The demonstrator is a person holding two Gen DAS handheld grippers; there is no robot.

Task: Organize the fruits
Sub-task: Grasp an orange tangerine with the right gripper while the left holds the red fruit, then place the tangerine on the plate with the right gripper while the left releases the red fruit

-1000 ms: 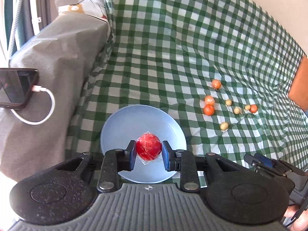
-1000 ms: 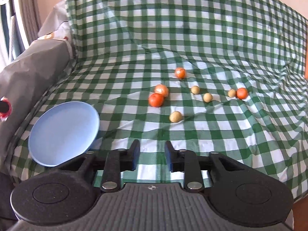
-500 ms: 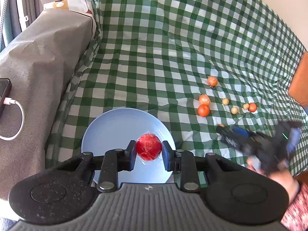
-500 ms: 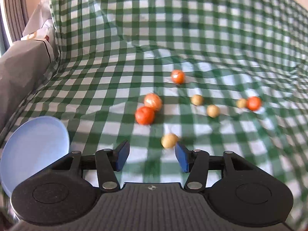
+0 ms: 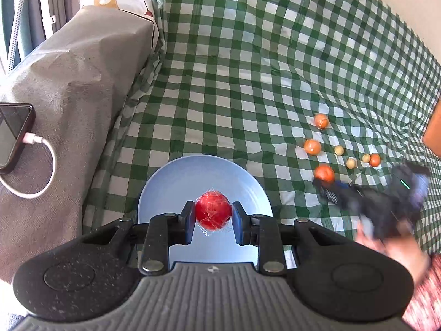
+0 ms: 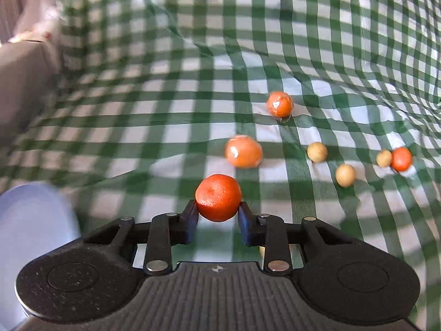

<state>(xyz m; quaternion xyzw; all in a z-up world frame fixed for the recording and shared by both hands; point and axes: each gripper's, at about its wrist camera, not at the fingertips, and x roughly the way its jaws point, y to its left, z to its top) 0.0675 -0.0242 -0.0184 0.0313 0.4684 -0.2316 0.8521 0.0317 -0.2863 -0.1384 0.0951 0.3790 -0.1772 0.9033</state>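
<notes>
- Leftmost, seen from the left wrist camera, a grey fabric-covered bolster (image 5: 71, 88) runs along the edge of the scene, and a dark phone (image 5: 12, 135) lies on it with a white charging cable (image 5: 41, 165) plugged in and looped beside it.
- Next, a green-and-white checked cloth (image 5: 234, 69) covers the whole work surface, wrinkled in places.
- Near the bottom centre sits a pale blue plate (image 5: 171, 182) on the cloth.
- Over that plate, the left gripper (image 5: 212, 216) is clamped on a red fruit in clear wrap (image 5: 212, 214) — both blue pads press its sides.
- Further right, loose fruits lie scattered on the cloth: a wrapped orange fruit (image 5: 321, 120) farthest back, another wrapped orange fruit (image 5: 312, 146) nearer, then a small tan fruit (image 5: 339, 150), a second tan fruit (image 5: 351, 163), and a third tan fruit (image 5: 366, 158) touching a small orange fruit (image 5: 374, 160).
- At the right edge, blurred by motion, the right gripper (image 5: 328, 184) reaches an orange (image 5: 324, 173).
- From the right wrist camera, the right gripper (image 6: 218, 215) has that orange (image 6: 218, 198) between its pads, both touching its sides — it is gripping the fruit just above the cloth, well apart from the plate (image 6: 33, 220) at the lower left.
</notes>
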